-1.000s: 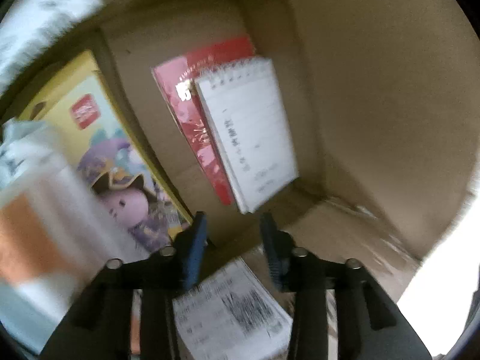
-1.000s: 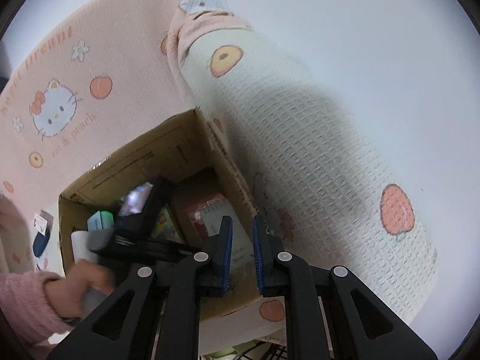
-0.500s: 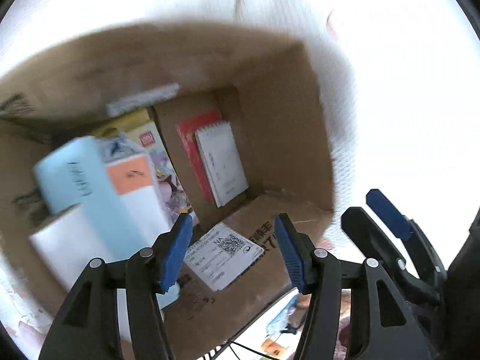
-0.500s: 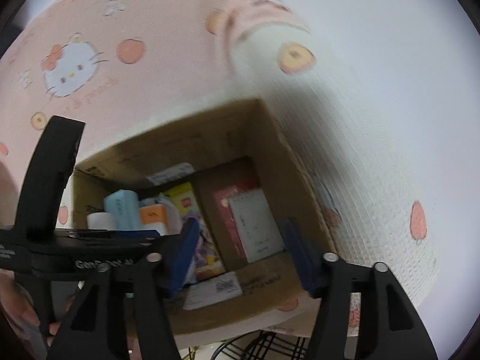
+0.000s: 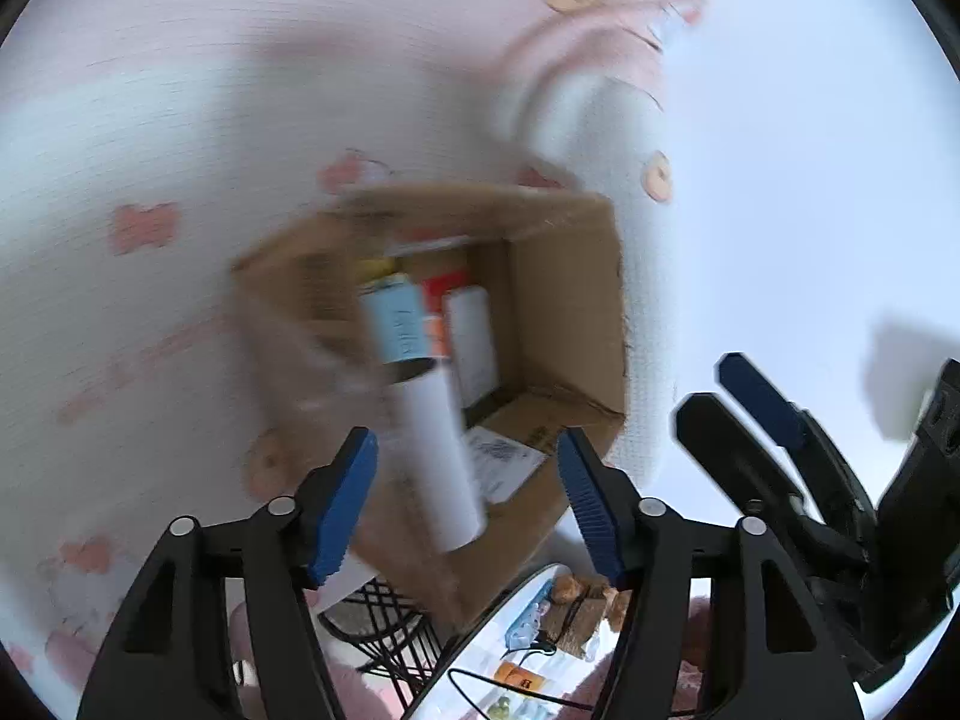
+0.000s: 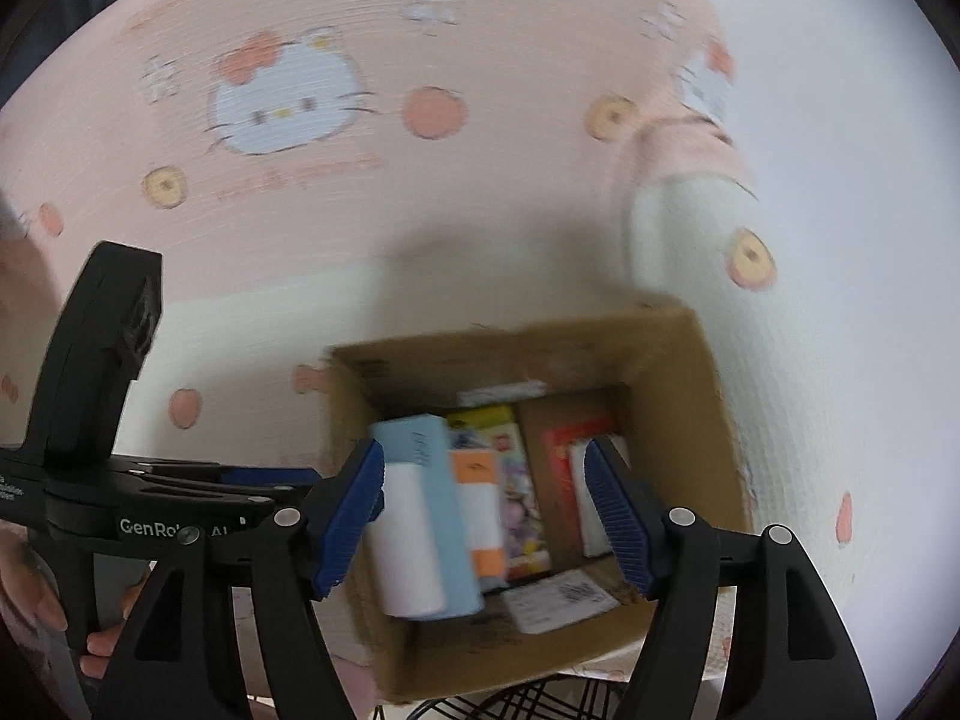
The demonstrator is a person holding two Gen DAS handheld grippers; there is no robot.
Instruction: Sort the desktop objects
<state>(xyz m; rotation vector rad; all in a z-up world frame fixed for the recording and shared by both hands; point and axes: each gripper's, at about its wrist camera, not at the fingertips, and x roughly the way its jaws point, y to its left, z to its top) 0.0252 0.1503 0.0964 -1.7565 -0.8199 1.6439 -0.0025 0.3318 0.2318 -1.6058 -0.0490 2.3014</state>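
Inside, white roll (image 6: 408,546) upright-ish — long axis toward cardboard box (image 6: 678,372) floor.

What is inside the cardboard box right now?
In the cardboard box: a light blue box leaning over a white roll, a yellow cartoon box, and a white notepad lying on a red booklet. Anything beneath them is covered.

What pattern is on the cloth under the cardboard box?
The cloth is pink and cream with cartoon cats, flowers and apples, clearest in the right wrist view.
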